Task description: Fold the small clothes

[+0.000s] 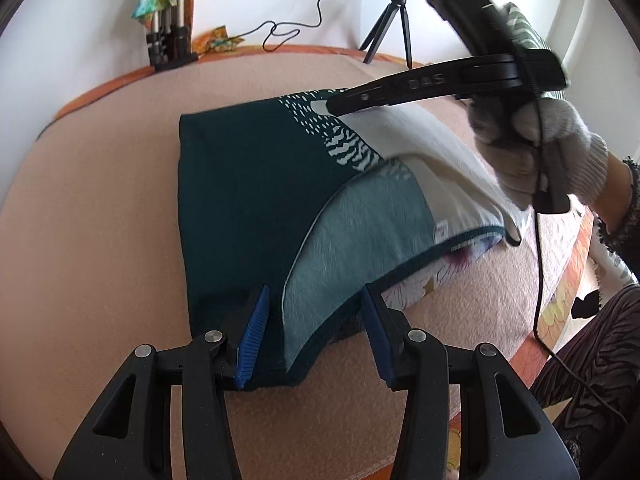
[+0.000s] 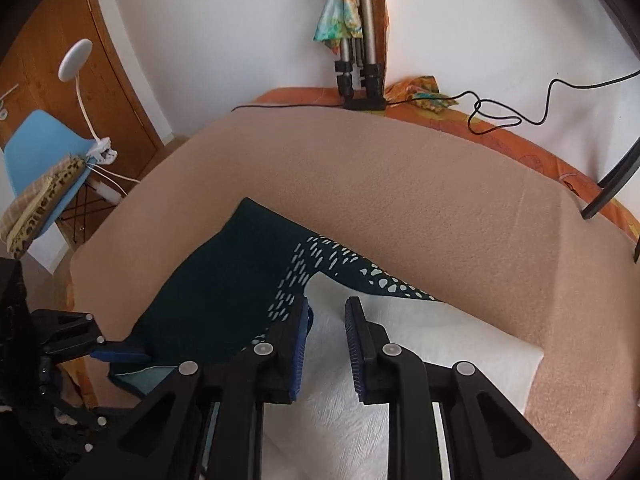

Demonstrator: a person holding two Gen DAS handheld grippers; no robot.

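On the pink tabletop (image 1: 120, 200), a dark teal garment (image 1: 240, 200) with a white section is spread at centre. Its six o'clock hem is straddled by the left gripper (image 1: 312, 336), fingers apart. Toward two o'clock, the right gripper (image 2: 326, 344) is held over the white section, fingers apart.

Garment: the dark teal and white folded cloth garment (image 1: 256, 200) lies on the pinkish-beige padded tabletop (image 1: 100, 208).
Left gripper (image 1: 316, 332): at the garment's 6 o'clock edge, jaws astride it.
Right gripper (image 2: 327, 344): over the garment's 3 o'clock part.
Tripod: the small black tripod (image 1: 394, 24) stands at 12 o'clock, behind the tabletop.
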